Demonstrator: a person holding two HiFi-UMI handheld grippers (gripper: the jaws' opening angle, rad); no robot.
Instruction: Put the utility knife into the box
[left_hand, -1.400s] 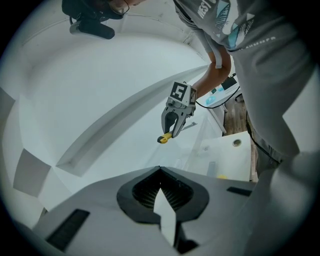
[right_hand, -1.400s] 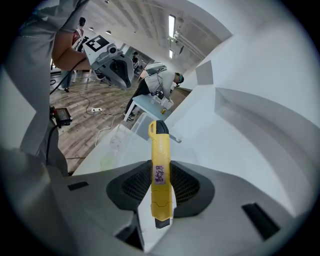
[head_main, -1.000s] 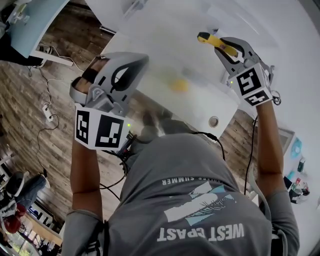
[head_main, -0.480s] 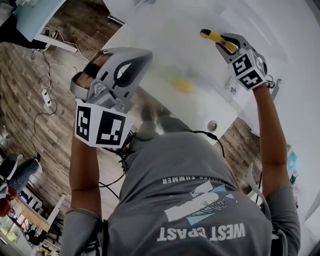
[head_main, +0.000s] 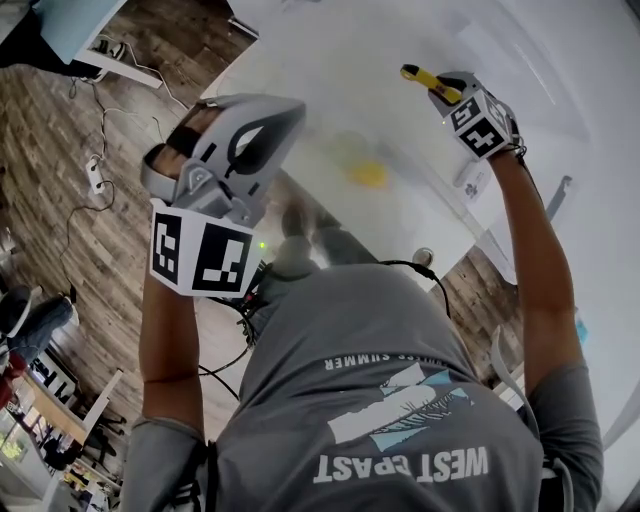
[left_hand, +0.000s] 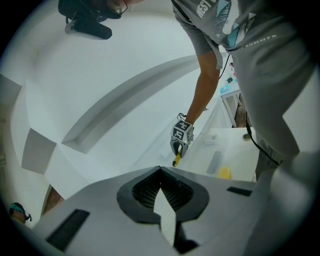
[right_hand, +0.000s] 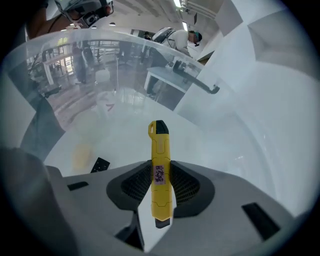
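The right gripper pinches a slim yellow plastic utility knife between ribbed black pads, its black-capped end pointing toward the translucent, smooth-walled box. The left gripper is pressed together and holds nothing.

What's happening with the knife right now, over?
Left gripper shut, empty. Right gripper shut on utility knife, at clear box, not released. Nothing seen in the way.

Bright, even overhead light washes the white table almost to glare with barely a shadow, both fisheye gripper views bend and darken toward their round edges, the box looks hazy with reflections, and only the utility knife is crisp.
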